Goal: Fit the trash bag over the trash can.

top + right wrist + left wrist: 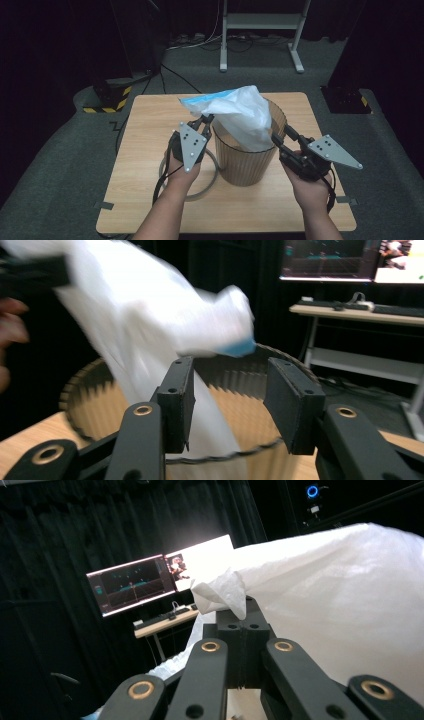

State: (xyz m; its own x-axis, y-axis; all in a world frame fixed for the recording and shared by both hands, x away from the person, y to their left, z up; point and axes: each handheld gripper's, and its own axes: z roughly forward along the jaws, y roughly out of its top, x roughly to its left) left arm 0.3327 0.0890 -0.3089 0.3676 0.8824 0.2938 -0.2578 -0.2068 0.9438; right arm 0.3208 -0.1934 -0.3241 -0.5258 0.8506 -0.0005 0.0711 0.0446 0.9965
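A ribbed translucent brown bin [247, 160] stands on the wooden table [150, 145]. A white plastic bag [240, 112] with a blue edge hangs over its mouth and partly inside it. My left gripper [207, 119] is shut on a corner of the bag [227, 592] at the bin's left rim. My right gripper [276, 137] stands open at the bin's right rim [260, 452], its fingers [177, 400] straddling the rim with the bag [150, 315] just beyond them, blurred.
A grey ring [210, 182] lies on the table left of the bin, under my left hand. Beyond the table are a dark carpet, cables and a metal stand [260, 30]. A monitor [132, 582] glows in the dark background.
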